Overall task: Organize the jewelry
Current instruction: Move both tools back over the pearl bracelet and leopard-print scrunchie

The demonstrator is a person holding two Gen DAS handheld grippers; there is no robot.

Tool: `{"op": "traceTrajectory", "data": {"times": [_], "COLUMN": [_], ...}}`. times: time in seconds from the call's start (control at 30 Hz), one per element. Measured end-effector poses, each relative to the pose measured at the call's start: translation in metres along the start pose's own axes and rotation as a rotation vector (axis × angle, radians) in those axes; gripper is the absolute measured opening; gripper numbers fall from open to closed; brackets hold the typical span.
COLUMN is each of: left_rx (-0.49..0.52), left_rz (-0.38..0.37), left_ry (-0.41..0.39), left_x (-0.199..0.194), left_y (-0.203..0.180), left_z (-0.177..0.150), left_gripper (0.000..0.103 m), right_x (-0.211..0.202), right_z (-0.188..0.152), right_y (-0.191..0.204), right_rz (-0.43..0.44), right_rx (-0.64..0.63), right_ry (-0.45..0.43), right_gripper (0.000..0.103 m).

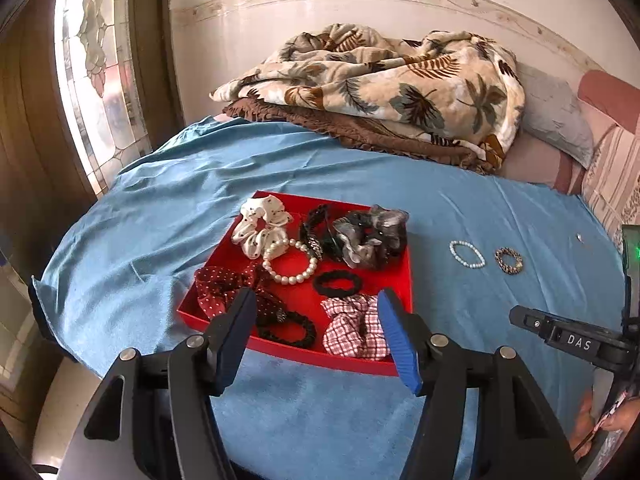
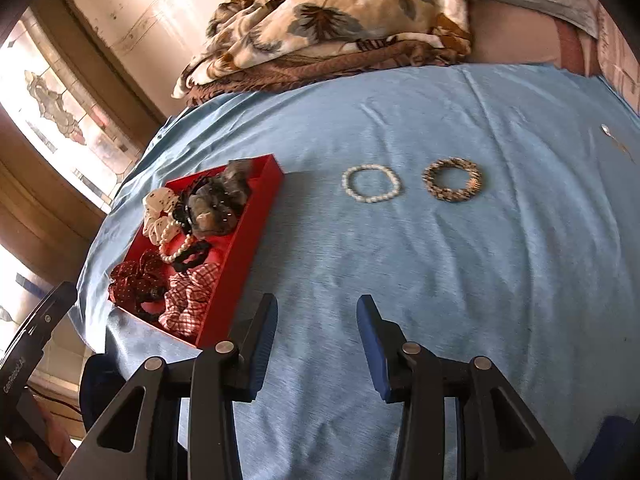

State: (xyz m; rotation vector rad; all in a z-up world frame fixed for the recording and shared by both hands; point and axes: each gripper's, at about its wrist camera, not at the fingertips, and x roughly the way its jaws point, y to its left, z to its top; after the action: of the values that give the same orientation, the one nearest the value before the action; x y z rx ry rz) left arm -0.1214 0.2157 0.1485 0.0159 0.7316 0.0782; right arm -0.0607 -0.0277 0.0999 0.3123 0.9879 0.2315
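A red tray lies on the blue cloth; it also shows in the right wrist view. In it lie several scrunchies, a large pearl bracelet and a black hair tie. A small pearl bracelet and a dark beaded bracelet lie on the cloth to the right of the tray. My left gripper is open and empty over the tray's near edge. My right gripper is open and empty above the cloth, short of the two bracelets.
A folded leaf-print blanket and pillows lie at the far side of the bed. A small silver item lies on the cloth at far right. A window is to the left. The right gripper's body shows at the left view's right edge.
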Motion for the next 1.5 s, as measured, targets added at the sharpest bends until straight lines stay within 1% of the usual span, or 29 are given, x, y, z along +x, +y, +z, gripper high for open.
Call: {"op": "traceTrajectory", "data": {"times": [0.33,0.57,0.8,1.0,1.1,1.2,1.3,1.5], "left_rx": [0.058,0.088,0.129,0.169,0.211,0.247,0.263,0.297], "left_rz": [0.01,0.013,-0.024,-0.071,-0.094,-0.105,-0.105,-0.126], "left_ry": [0.017,0.039,0.055,0.119,0.128,0.109,0.099,0.085], "left_x": [-0.003,0.0,0.005,0.01,0.009,0.006,0.005,0.006], "left_y": [-0.019,-0.035,-0.06,-0.084,-0.098,-0.108,-0.112,-0.115], "left_z": [-0.008,-0.018,-0.039,-0.066,-0.075,-0.076,-0.074,-0.061], "left_gripper": [0.064,0.066,0.066,0.066,0.066,0.066,0.066,0.066], "right_x": [-0.01,-0.013,-0.015,-0.013,-0.014,-0.016,-0.018,-0.027], "right_z": [-0.014,-0.022,-0.028,-0.033,-0.035,-0.036,-0.037,-0.035], "right_y": [-0.031,-0.064,-0.087,-0.097,-0.101,-0.106,-0.11,-0.116], "right_rz": [-0.023,-0.054,-0.075,-0.089,-0.095,-0.105,-0.125,-0.159], "right_rx": [0.057,0.114,0.156,0.157,0.154,0.149,0.141,0.138], "right_ry": [-0.005,-0.001,-0.004,-0.007,-0.013,-0.02,-0.024,-0.033], "right_gripper": [0.046,0.048,0.048,0.05,0.05,0.051,0.054,0.054]}}
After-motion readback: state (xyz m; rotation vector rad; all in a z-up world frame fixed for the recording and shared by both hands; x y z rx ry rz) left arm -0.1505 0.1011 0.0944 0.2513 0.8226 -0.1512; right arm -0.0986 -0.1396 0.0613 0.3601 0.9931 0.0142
